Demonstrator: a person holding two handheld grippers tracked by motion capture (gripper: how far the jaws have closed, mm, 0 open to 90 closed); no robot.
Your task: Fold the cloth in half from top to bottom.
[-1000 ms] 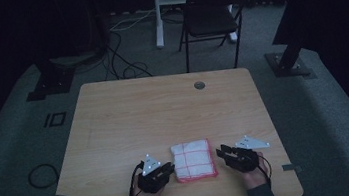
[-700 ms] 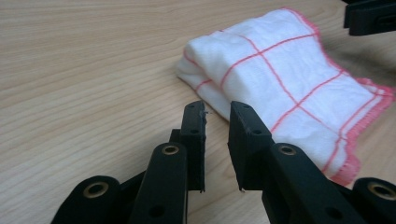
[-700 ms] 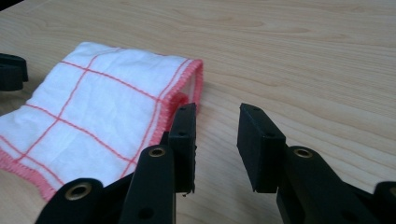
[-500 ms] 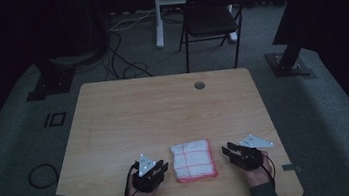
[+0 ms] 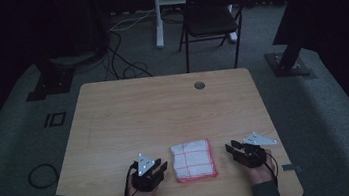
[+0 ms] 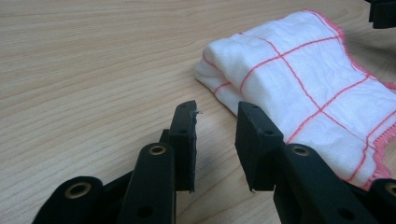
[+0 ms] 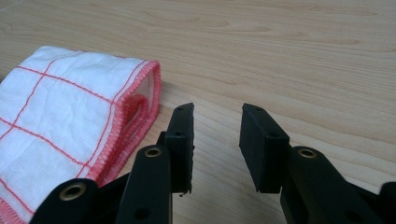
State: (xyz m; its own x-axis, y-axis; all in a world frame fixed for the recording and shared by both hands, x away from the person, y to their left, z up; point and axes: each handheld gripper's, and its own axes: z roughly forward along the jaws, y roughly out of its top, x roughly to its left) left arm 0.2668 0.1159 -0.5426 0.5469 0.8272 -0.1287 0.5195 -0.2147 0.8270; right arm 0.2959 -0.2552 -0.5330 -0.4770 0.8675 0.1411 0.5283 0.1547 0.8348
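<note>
A folded white cloth with a red grid and red hem (image 5: 193, 159) lies flat near the front edge of the wooden table (image 5: 164, 114). My left gripper (image 5: 160, 167) rests just left of it, jaws open and empty. In the left gripper view the cloth (image 6: 299, 88) lies right of and beyond the open gripper (image 6: 216, 122). My right gripper (image 5: 231, 149) sits just right of the cloth, also open and empty. From the right gripper view, the cloth's folded hem (image 7: 70, 126) lies to the left of the gripper (image 7: 217, 123).
A round grommet hole (image 5: 199, 85) sits near the table's far edge. Behind the table stand a black chair (image 5: 212, 15) and a white desk leg (image 5: 157, 14). Cables (image 5: 122, 54) trail on the grey floor at the back left.
Both grippers have drawn back slightly toward the table's front edge and away from the cloth. The cloth has not moved.
</note>
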